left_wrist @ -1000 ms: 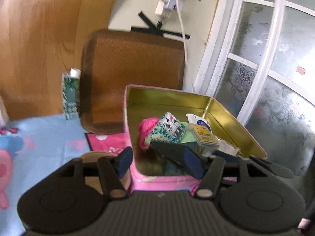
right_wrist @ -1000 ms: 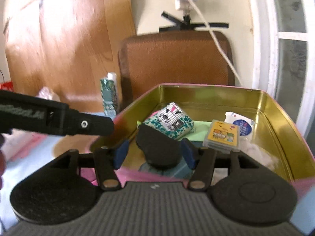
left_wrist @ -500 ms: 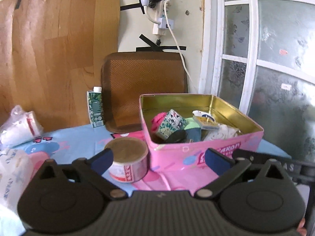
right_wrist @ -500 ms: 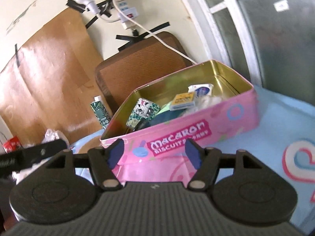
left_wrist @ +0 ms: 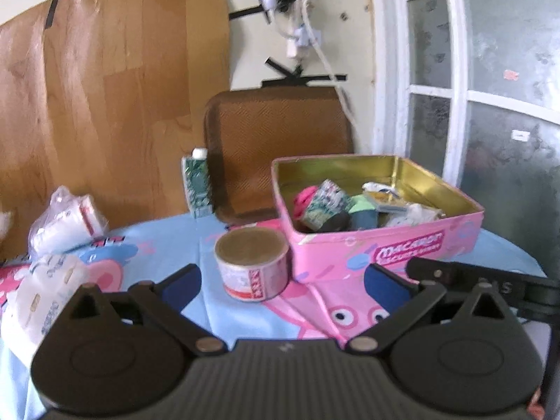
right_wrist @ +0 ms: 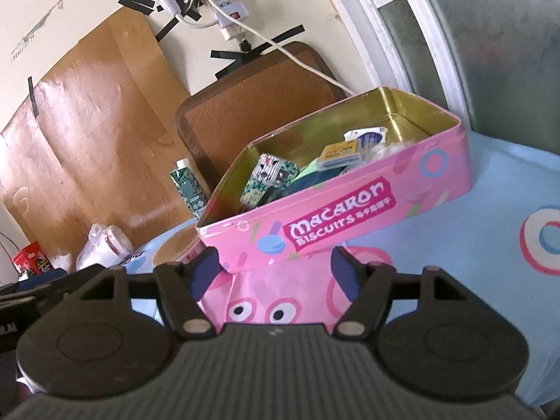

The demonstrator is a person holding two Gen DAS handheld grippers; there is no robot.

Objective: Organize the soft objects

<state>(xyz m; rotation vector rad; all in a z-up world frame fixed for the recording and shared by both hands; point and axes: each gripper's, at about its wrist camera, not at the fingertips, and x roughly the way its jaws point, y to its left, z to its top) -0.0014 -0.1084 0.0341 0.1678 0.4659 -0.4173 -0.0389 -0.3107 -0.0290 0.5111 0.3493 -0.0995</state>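
Note:
The pink biscuit tin (left_wrist: 385,248) stands open on the cartoon tablecloth. It holds a patterned green-and-white pouch (left_wrist: 323,203), a pink soft piece (left_wrist: 302,199), a green one (left_wrist: 360,204), a dark item (left_wrist: 336,222) and small packets. My left gripper (left_wrist: 283,280) is open wide with nothing held, in front of the tin and the tape roll (left_wrist: 252,262). My right gripper (right_wrist: 274,267) hangs before the tin's (right_wrist: 350,206) front wall. Its jaws are opening and nothing is between them. The pouch (right_wrist: 269,178) and a yellow packet (right_wrist: 339,154) show inside.
A brown tray (left_wrist: 280,140) leans on the wall behind the tin, beside a green carton (left_wrist: 197,189). A plastic bag of white packs (left_wrist: 66,224) and a tissue pack (left_wrist: 45,294) lie at the left. A window frame stands to the right.
Both grippers have drawn back out of the tin to in front of it. The dark item that sat between the right pads now lies in the tin. The left jaws have opened wide.

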